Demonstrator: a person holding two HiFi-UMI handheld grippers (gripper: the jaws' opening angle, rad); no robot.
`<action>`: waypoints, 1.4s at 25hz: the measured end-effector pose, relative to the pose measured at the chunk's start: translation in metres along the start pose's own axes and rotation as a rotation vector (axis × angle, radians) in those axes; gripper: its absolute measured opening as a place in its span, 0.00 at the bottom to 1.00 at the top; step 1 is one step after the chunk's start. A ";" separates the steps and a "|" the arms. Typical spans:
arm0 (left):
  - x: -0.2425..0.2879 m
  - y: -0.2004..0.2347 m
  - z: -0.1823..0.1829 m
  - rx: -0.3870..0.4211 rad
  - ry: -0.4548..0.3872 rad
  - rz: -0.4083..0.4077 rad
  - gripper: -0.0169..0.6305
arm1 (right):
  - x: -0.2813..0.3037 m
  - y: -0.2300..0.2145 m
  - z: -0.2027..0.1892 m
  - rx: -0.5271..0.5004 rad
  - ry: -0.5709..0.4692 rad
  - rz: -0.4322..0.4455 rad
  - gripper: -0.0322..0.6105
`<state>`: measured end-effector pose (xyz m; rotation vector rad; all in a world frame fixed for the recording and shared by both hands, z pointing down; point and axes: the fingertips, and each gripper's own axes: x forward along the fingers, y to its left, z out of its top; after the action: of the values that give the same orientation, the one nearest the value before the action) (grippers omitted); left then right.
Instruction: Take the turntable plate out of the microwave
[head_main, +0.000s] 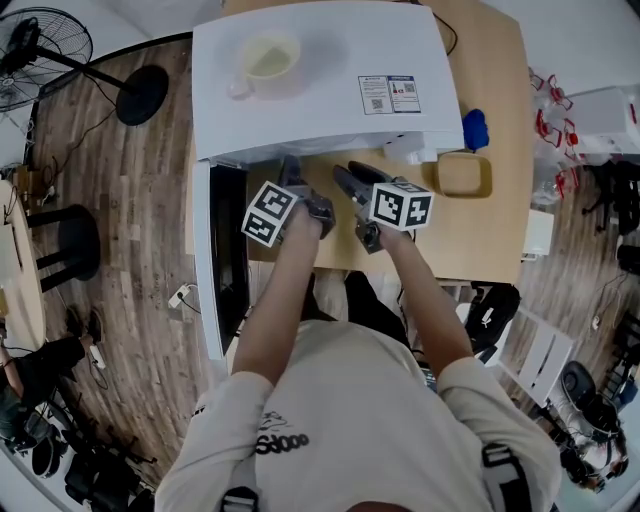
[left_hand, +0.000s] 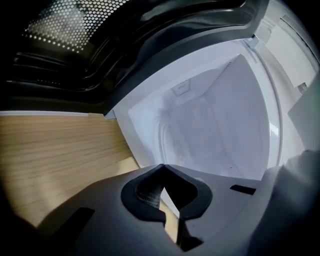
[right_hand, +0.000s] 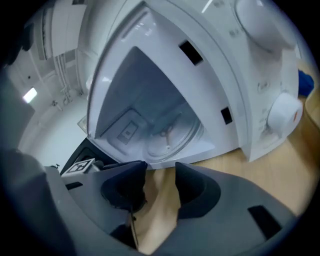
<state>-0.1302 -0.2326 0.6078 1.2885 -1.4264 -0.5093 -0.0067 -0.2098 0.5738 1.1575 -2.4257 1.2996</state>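
Beyond the tips of the left gripper (left_hand: 162, 169) the microwave (left_hand: 240, 110) cavity gapes; the plate (left_hand: 210, 150) lies flat on its floor, faint, ahead and right of the jaws, untouched; the door (left_hand: 65, 30) hangs open up-left of the jaws; bare table (left_hand: 50, 155) lies down-left. Left jaws pressed tip to tip, nothing between them.

Over at the right gripper (right_hand: 161, 171) the jaws stand wide, only table wood in the gap; the plate sits ahead of the gap and a little above it, past the cavity's front lip.

Step in hand, by my reading: the reach for the plate's rim. To do it well: right jaws go in level over the lip, one pad above the near rim and one below, before closing; left jaws, being closed, could nudge under the rim or steady it; lift the plate straight off its hub before drawing back; glass looks slick, so a deep bite, not a fingertip pinch.
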 end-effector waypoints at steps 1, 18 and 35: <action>-0.001 0.001 -0.002 0.002 0.004 0.000 0.05 | 0.008 -0.002 -0.001 0.054 -0.007 0.017 0.29; -0.010 0.003 -0.026 0.110 0.098 -0.022 0.05 | 0.056 -0.027 0.003 0.448 -0.102 0.043 0.11; 0.015 -0.007 -0.020 0.041 0.115 -0.114 0.19 | 0.051 -0.026 -0.002 0.486 -0.118 0.088 0.07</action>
<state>-0.1066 -0.2412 0.6141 1.4151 -1.2796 -0.4758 -0.0249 -0.2450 0.6156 1.2718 -2.3279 1.9779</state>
